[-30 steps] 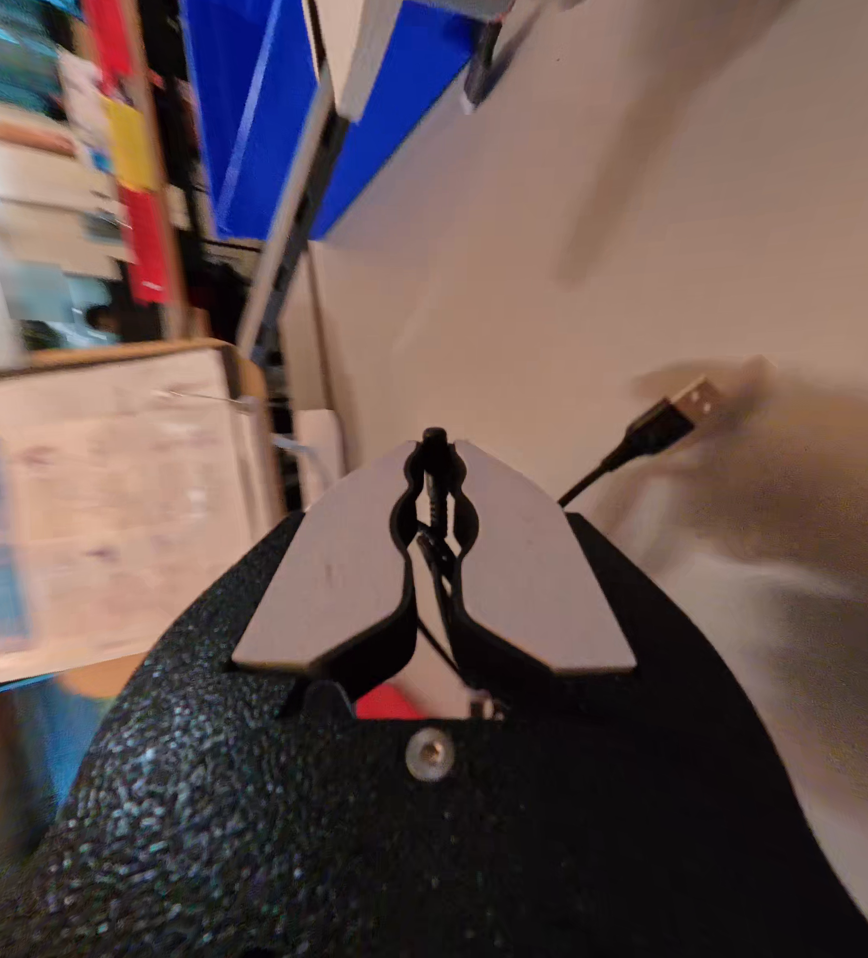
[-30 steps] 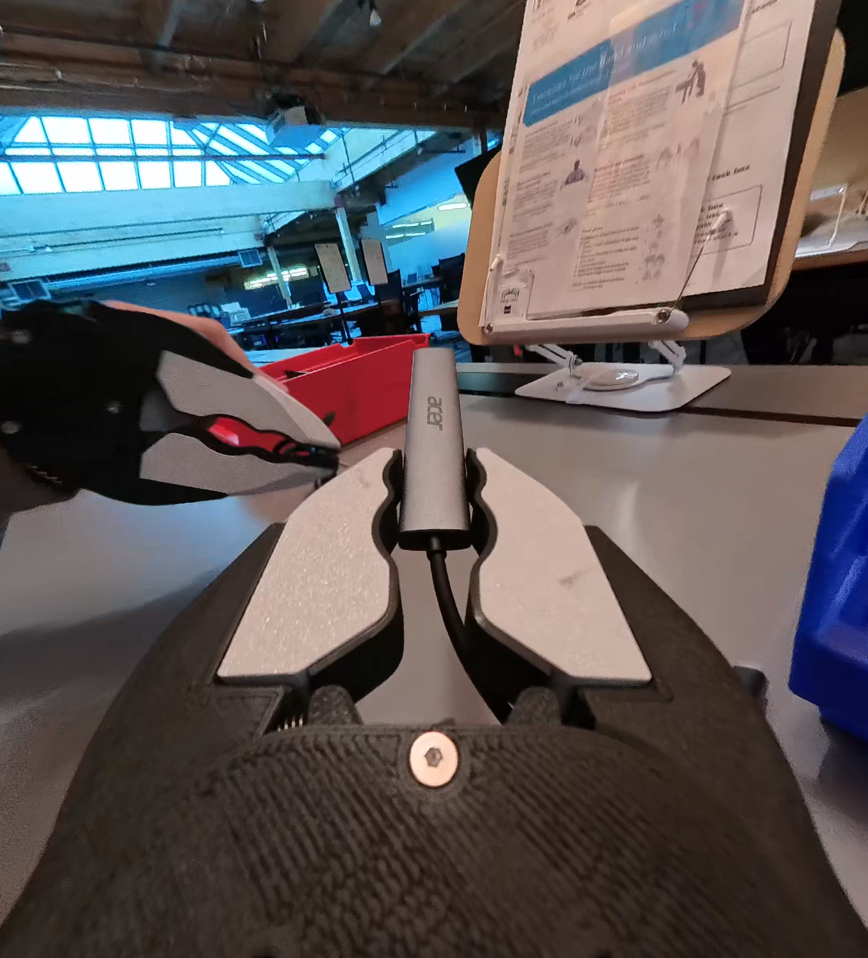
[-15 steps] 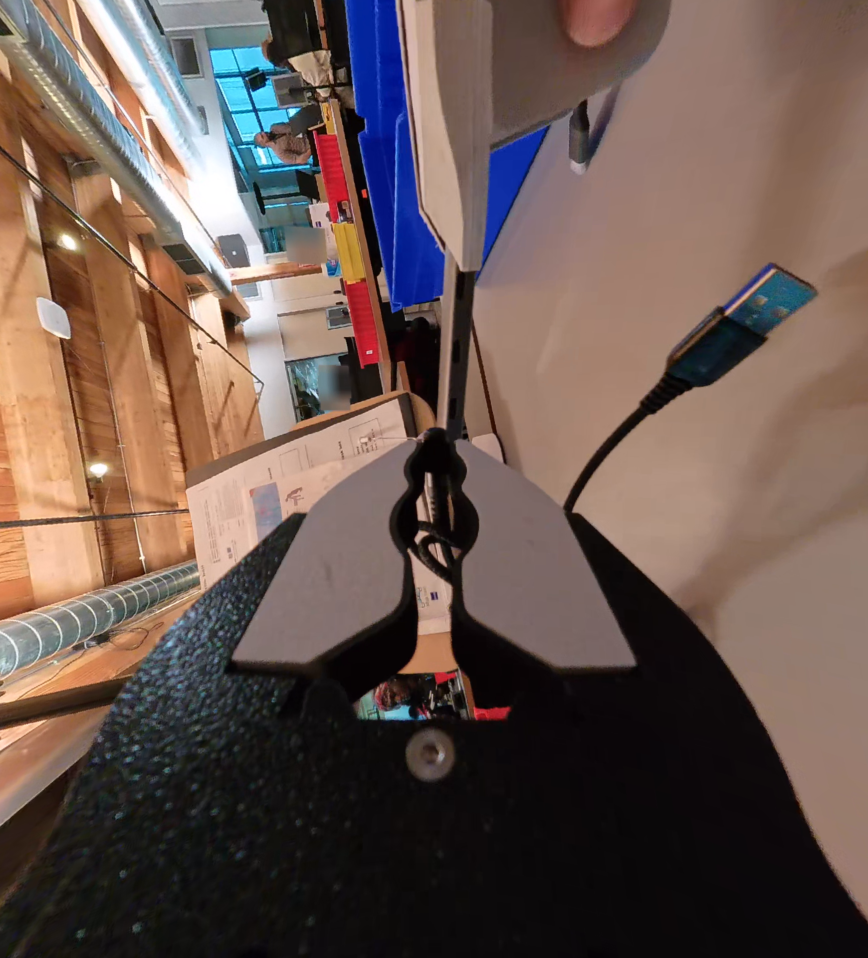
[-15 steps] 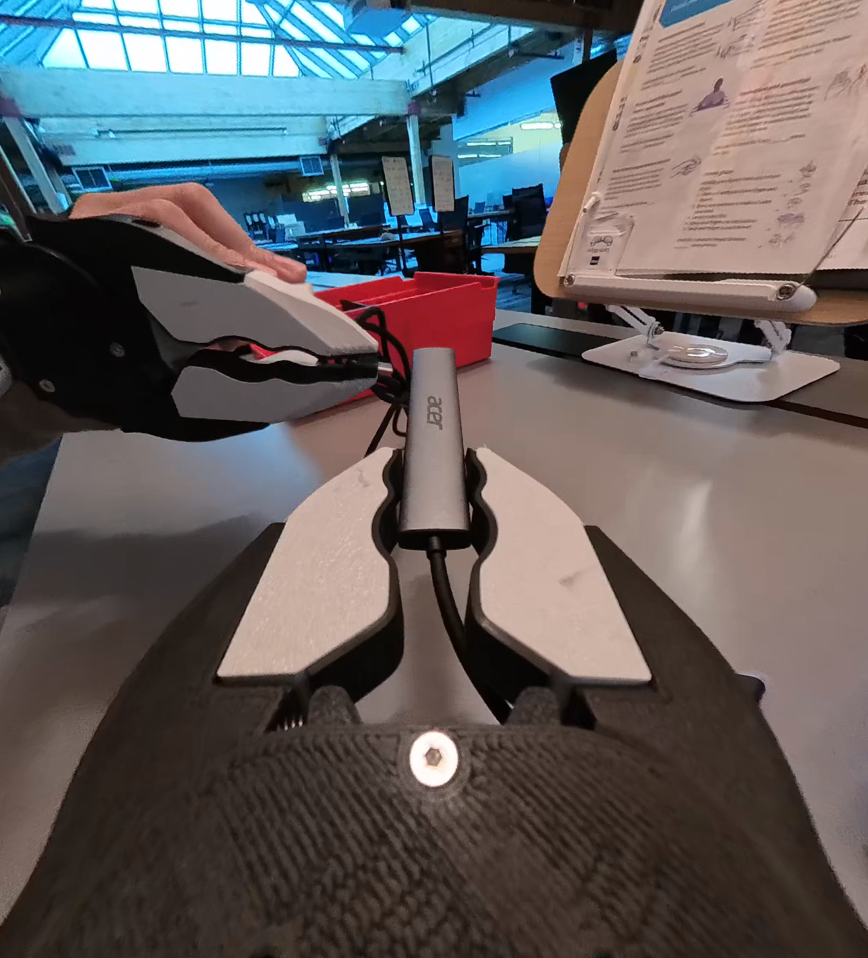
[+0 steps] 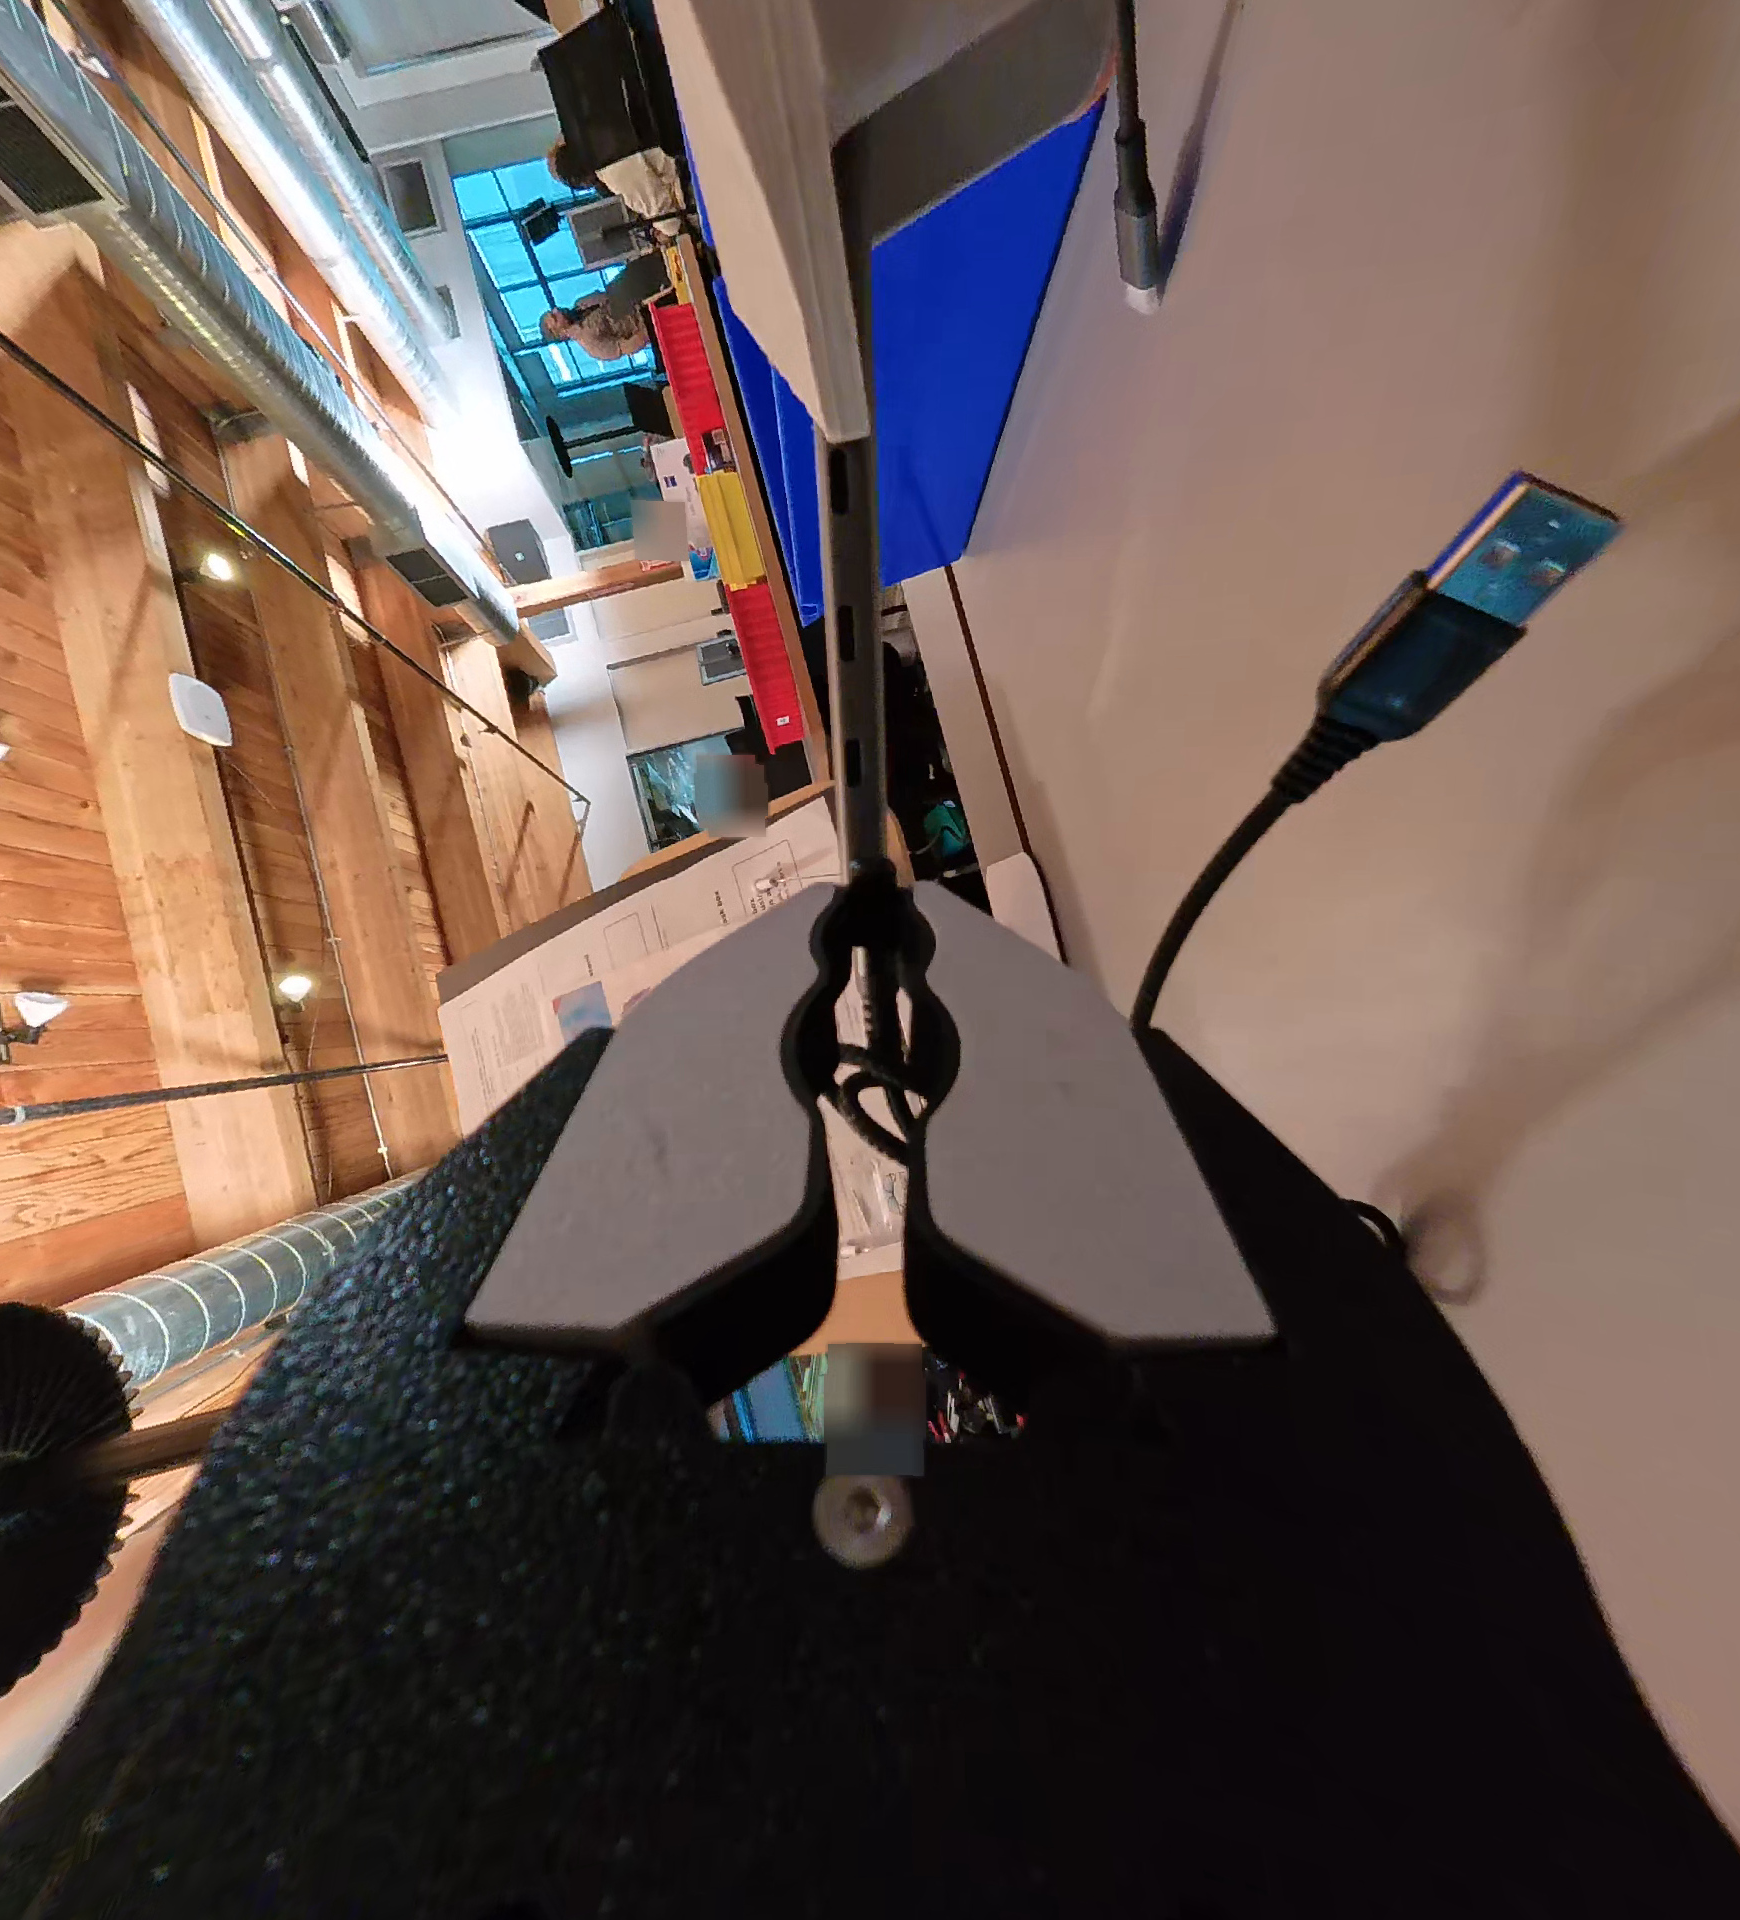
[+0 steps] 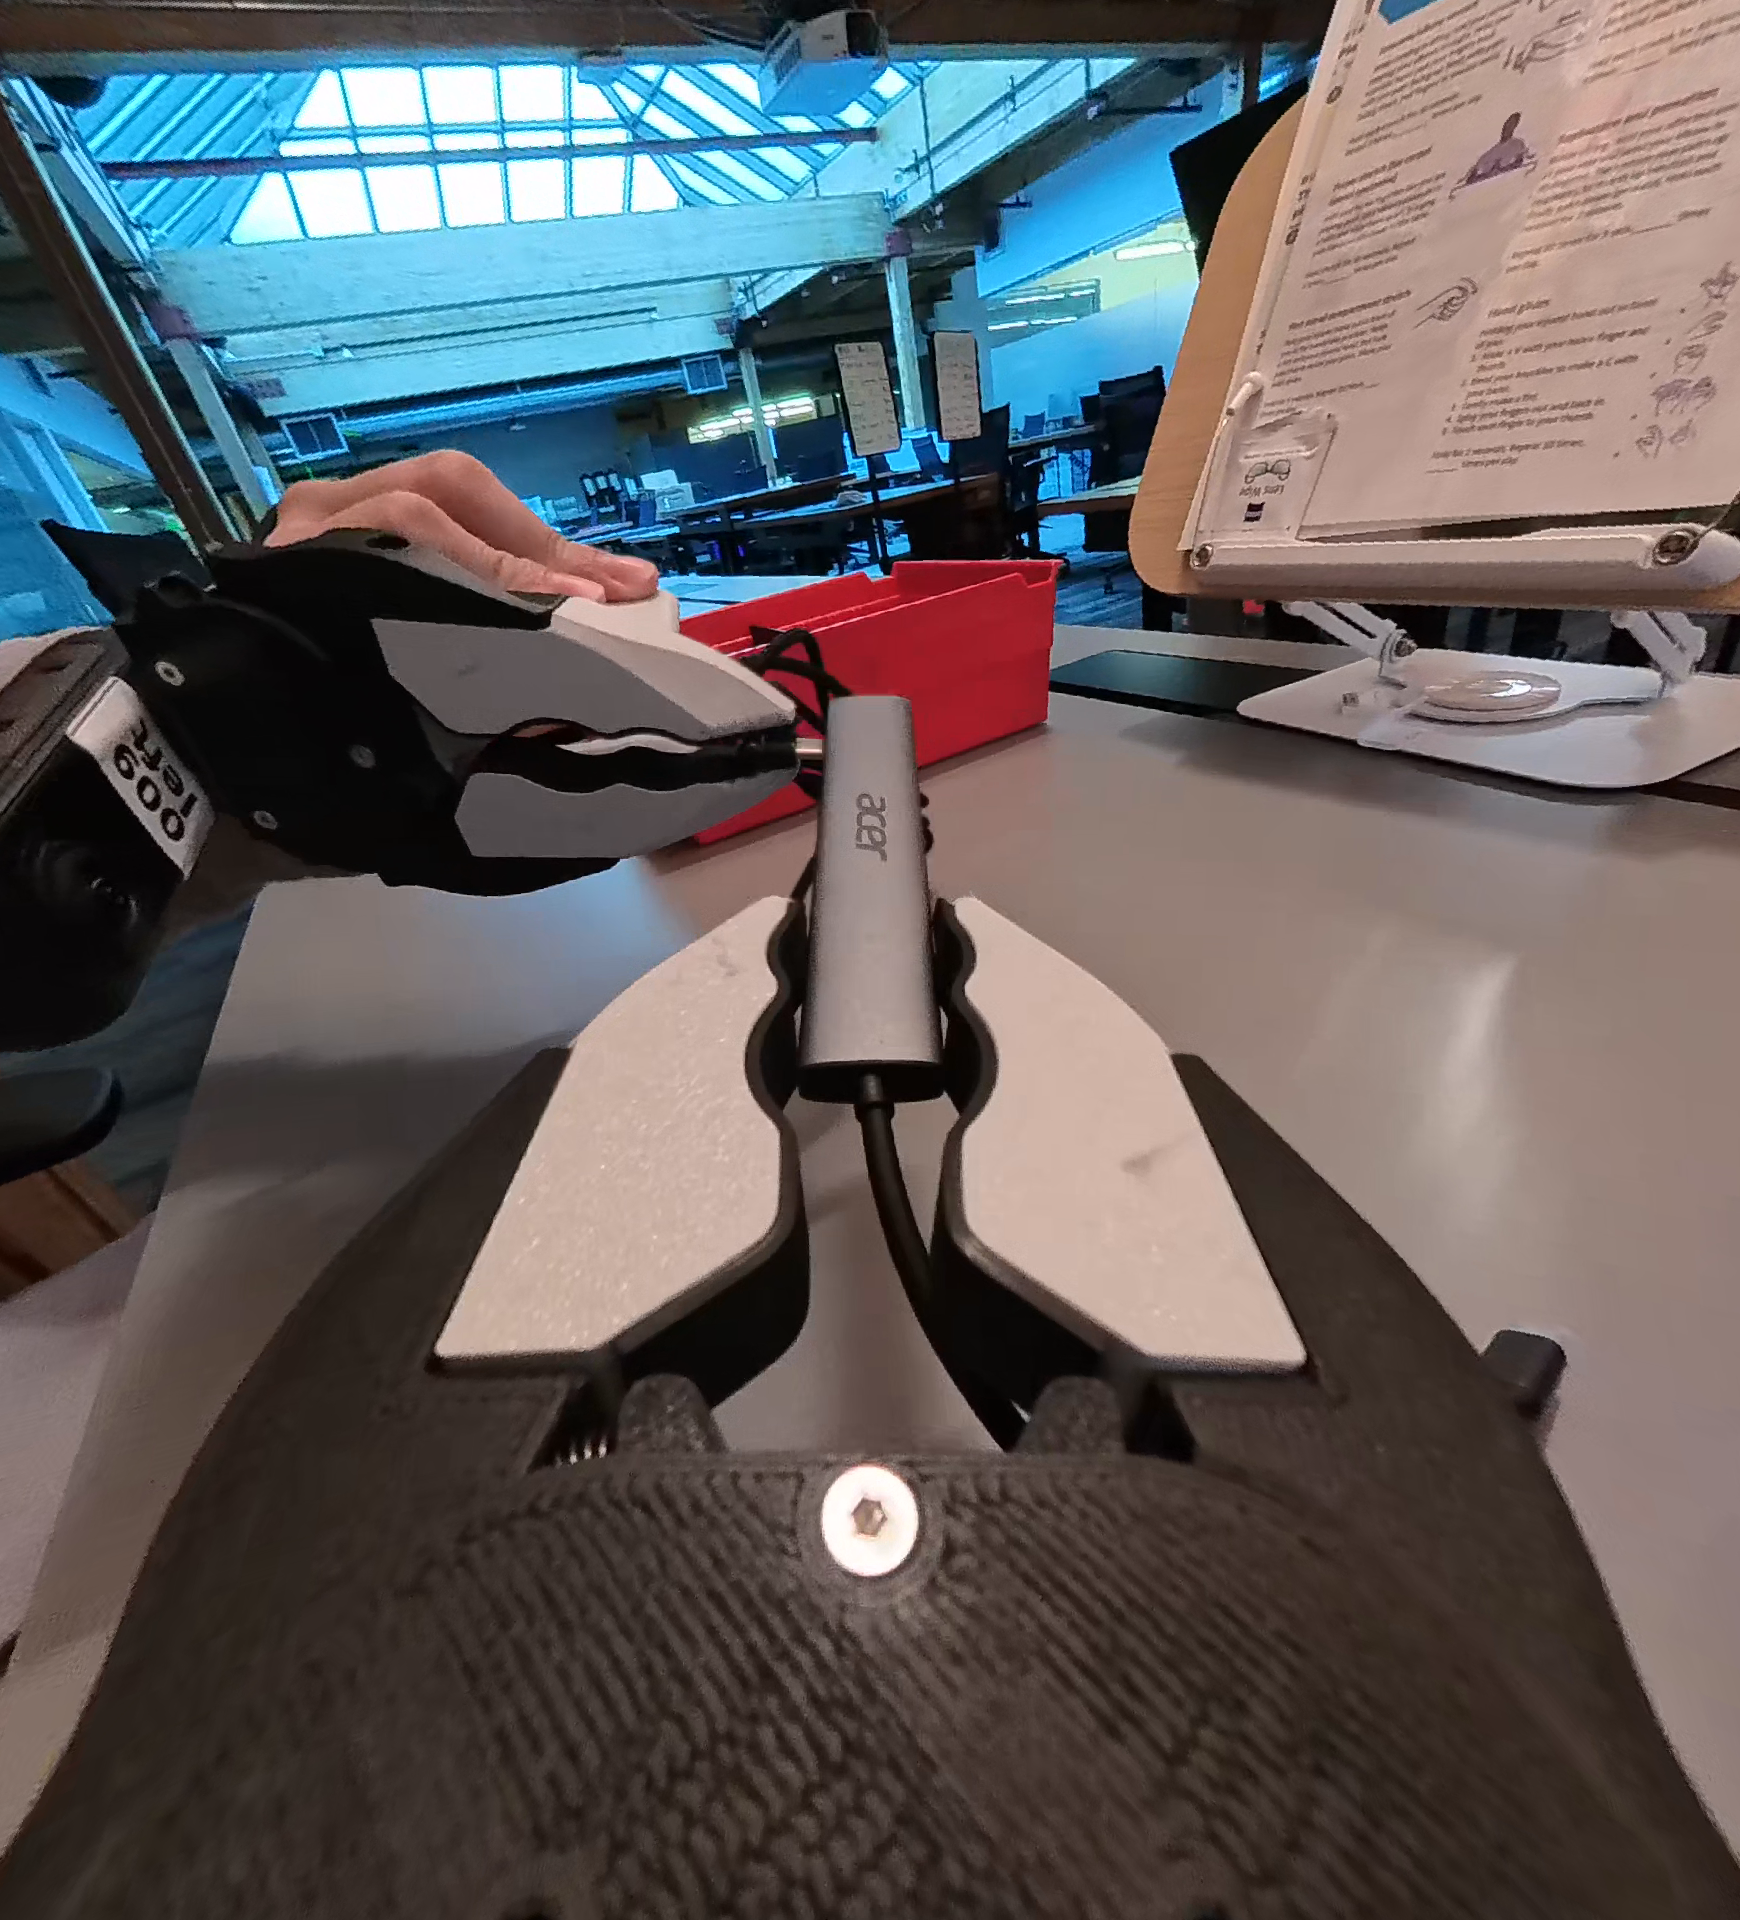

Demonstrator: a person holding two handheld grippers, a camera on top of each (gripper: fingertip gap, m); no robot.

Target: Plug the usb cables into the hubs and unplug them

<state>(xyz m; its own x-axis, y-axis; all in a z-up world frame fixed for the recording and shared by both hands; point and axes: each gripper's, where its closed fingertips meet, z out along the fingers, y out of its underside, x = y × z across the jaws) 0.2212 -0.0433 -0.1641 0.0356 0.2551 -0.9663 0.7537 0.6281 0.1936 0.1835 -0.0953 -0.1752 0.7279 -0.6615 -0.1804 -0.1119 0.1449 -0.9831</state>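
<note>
My right gripper (image 6: 866, 914) is shut on a slim grey usb hub (image 6: 861, 810) and holds it above the table, its black lead running back between the fingers. My left gripper (image 6: 778, 738) comes in from the left, shut on a black usb cable plug (image 6: 806, 750) whose metal tip is at the hub's left side. In the left wrist view the left gripper (image 5: 871, 904) points at the hub (image 5: 850, 644), seen edge-on with its row of ports. The cable's free blue usb plug (image 5: 1500, 582) hangs to the right. The hub's own grey plug (image 5: 1136, 239) dangles above.
A red bin (image 6: 897, 644) stands behind the hub on the grey table (image 6: 1365, 935). A document stand (image 6: 1468, 312) with papers is at the back right. A blue bin (image 5: 949, 312) lies behind the right gripper. A small black object (image 6: 1526, 1361) sits at the right. My hands' fingertips stand some 7 cm from each other.
My left gripper has moved in to the right with the plug, from apart to its tip at the hub's side. The right gripper keeps hold of the hub.
</note>
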